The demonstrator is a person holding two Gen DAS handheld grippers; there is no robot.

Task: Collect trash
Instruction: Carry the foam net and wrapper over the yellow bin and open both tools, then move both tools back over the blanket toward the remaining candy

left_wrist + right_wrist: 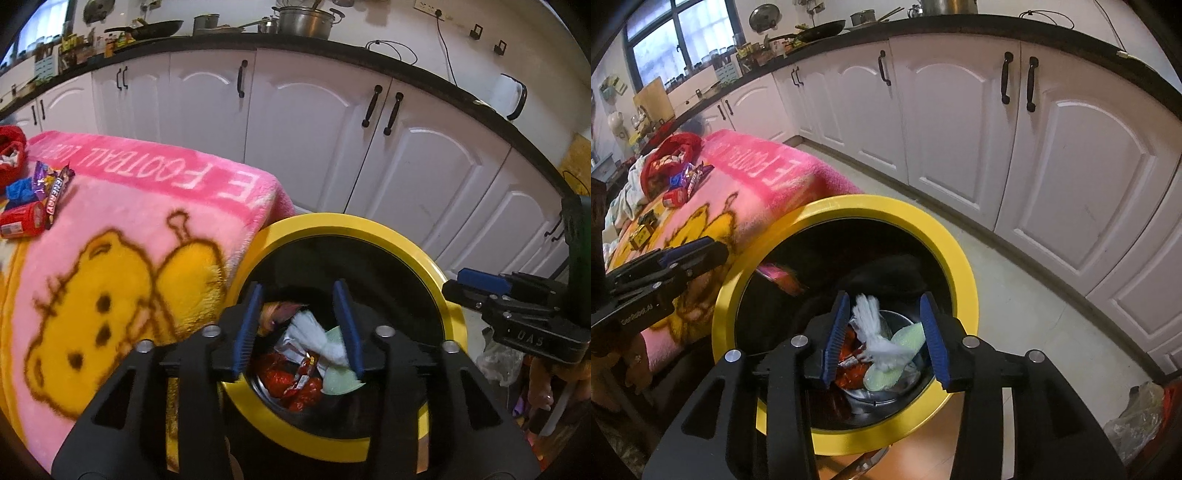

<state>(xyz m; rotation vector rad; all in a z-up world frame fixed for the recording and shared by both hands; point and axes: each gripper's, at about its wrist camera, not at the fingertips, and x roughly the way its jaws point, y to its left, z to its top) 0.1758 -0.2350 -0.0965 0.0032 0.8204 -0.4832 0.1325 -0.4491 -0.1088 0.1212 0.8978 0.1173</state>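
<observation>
A yellow-rimmed black trash bin (448, 295) (964, 269) stands beside a table under a pink blanket (122, 240) (746, 192). Inside lie red wrappers (299, 384), a white tissue (314, 336) (875, 332) and a pale green piece (341, 380) (886, 373). A blurred pink-orange wrapper (781, 277) is in mid-air inside the bin. My left gripper (301, 332) is open and empty over the bin; it also shows in the right wrist view (690, 254). My right gripper (884, 338) is open and empty over the bin; it also shows in the left wrist view (476, 284).
On the blanket lie candy bar wrappers (55, 192) (692, 177), a red can (24, 223) (674, 197), a blue wrapper (20, 190), a red bag (11, 155) (670, 155) and small yellow packets (642, 229). White kitchen cabinets (314, 122) run behind. A plastic bag (1141, 417) lies on the floor.
</observation>
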